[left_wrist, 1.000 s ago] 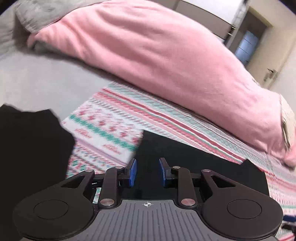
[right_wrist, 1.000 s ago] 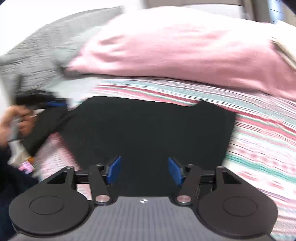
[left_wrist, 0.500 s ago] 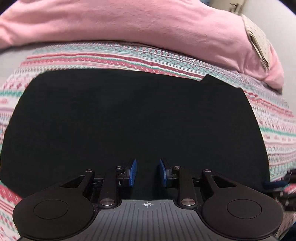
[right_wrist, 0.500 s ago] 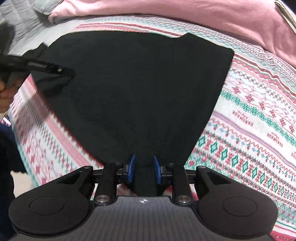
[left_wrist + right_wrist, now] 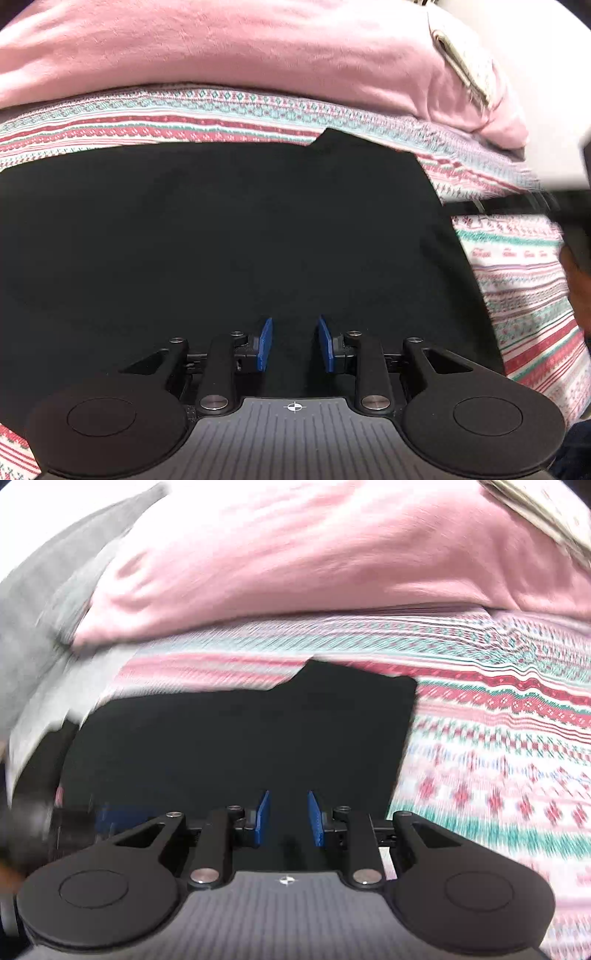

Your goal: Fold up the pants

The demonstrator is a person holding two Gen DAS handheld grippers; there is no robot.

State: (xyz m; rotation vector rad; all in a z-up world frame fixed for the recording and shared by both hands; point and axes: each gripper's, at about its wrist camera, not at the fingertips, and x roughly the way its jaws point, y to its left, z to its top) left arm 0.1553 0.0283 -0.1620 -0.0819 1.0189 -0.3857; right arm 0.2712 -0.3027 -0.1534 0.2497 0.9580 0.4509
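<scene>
Setting: a home bedroom. Work surface is a bed with a patterned sheet in red, teal and white bands. A bulky pink duvet is heaped at the far side; grey bedding lies far left.

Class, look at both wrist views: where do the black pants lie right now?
The black pants lie flat on the patterned bedspread, mid-frame in both views, just below the pink pillow.

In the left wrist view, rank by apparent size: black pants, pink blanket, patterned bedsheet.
1. Black folded pants, largest, though nearest the camera.
2. Pink fleece blanket.
3. Striped patterned bedsheet, as far as it shows; the pants cover much of it.
</scene>
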